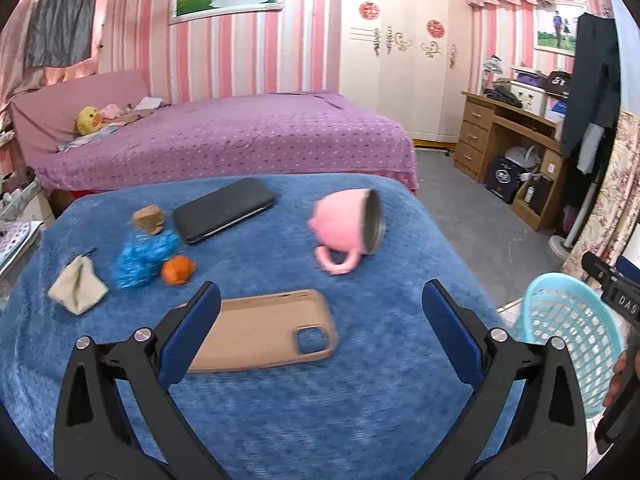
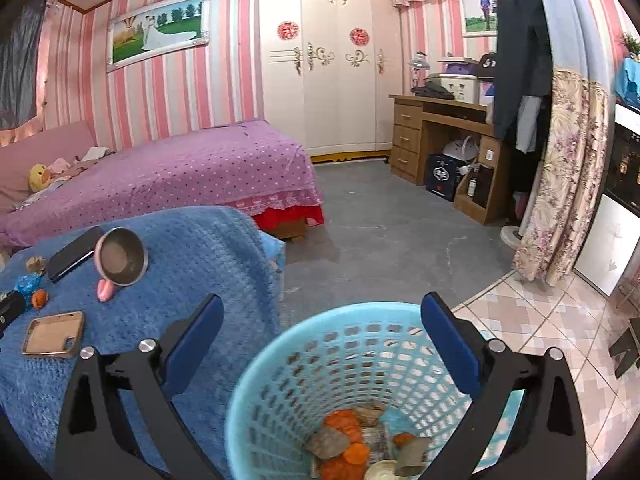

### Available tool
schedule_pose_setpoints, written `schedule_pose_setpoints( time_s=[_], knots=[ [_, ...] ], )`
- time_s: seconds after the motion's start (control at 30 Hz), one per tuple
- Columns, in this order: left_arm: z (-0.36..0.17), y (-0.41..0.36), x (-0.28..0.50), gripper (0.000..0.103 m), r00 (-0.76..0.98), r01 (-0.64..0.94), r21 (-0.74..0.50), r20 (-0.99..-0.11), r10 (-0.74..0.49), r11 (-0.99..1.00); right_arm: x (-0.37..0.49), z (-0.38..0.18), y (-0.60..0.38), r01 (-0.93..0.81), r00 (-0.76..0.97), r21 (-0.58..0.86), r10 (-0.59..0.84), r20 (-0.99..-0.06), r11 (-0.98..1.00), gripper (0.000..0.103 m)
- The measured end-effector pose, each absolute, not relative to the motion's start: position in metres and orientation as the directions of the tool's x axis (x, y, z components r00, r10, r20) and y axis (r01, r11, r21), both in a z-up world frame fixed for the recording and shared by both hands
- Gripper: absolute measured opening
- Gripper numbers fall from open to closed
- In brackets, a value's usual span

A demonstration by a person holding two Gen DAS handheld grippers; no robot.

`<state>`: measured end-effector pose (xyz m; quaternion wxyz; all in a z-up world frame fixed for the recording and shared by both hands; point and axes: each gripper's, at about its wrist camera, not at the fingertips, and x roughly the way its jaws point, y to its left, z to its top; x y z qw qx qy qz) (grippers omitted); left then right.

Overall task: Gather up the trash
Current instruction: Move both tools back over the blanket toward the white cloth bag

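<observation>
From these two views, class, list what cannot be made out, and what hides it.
- Phone case: near end hidden by the left hand-held gripper, left wrist view.
- Basket: inside unseen, right edge cut off, left wrist view.
- Blue wrapper: tiny, partly blocked, right wrist view.
- Basket trash: blurred, gripper-cropped, right wrist view.

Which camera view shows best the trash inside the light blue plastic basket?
The right wrist view: it looks down into the light blue plastic basket, showing orange peels at the bottom. The left wrist view shows only the basket's latticed side at the right edge.
</observation>
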<state>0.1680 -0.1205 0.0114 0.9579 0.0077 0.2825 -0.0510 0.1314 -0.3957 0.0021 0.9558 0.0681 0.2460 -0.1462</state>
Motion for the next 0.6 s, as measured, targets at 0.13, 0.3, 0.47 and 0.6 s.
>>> schedule_pose_setpoints(
  time_s=[0.13,0.3,0.47,0.6],
  knots=[
    [0.006,-0.095,0.169,0.097,0.836,0.063,-0.004,-0.546,-0.055,0.998,0.142,0.001,-0.375,0.276,0.842,0.056,-0.213,-0.495,0.96,0.097],
    [-0.001,-0.053,0.178,0.097,0.822,0.004,-0.062,-0.568,-0.039,0.998,0.154,-0.005,-0.341,0.219,0.845,0.022,-0.179,-0.504,0.975,0.097],
    [-0.006,-0.023,0.185,0.097,0.812,-0.045,-0.044,-0.583,0.011,0.998,0.161,-0.011,-0.313,0.179,0.844,-0.026,-0.167,-0.51,0.984,0.097],
    [-0.006,0.0,0.186,0.097,0.812,-0.084,-0.032,-0.581,0.05,0.996,0.165,-0.017,-0.3,0.153,0.84,-0.013,-0.137,-0.526,0.988,0.097]
  ],
)
